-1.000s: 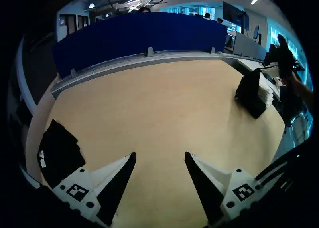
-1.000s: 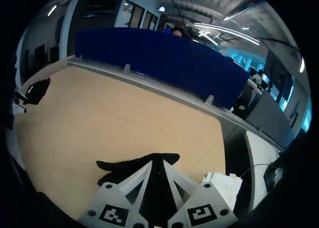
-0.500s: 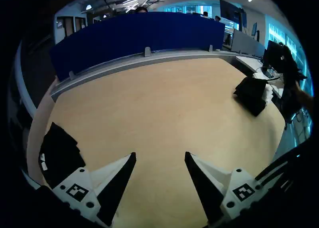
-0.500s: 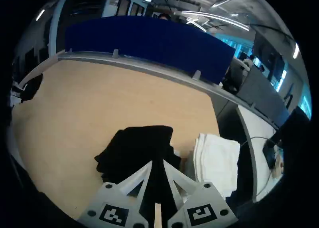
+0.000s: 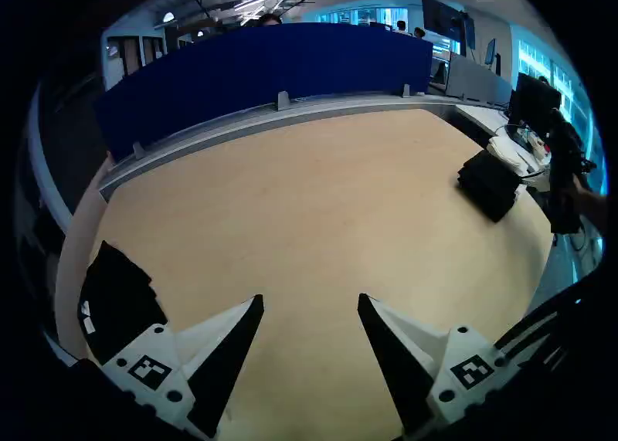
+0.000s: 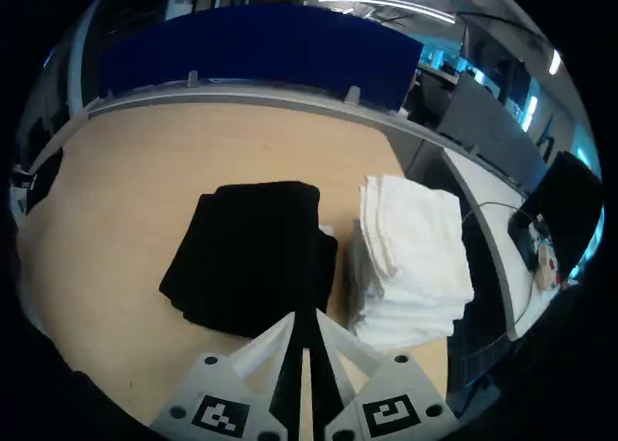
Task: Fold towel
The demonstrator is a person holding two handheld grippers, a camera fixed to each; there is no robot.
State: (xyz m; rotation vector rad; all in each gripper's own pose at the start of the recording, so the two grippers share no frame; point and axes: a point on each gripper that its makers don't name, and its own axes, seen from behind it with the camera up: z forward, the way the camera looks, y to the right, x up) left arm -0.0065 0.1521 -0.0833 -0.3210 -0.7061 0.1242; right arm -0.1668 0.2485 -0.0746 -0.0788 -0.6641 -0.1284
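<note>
Wooden table (image 5: pixel 324 209). Left gripper (image 5: pixel 309 295) open, empty; right gripper (image 6: pixel 305 313) closed at black towels (image 6: pixel 247 256) edge, grip unclear. Risk: snagged withdrawal drags stack, undoes fold.

On the bench (image 6: pixel 116 209), a folded towel (image 6: pixel 251 263) lies just ahead of the right jaws, and a taller towel pile (image 6: pixel 409 263) sits beside it, rightward.

your right gripper view: folded black towels (image 6: pixel 251 259) stacked flat on the desk (image 6: pixel 154 155), just beside a taller stack of folded white towels (image 6: pixel 409 256) near the desk's right edge.
</note>
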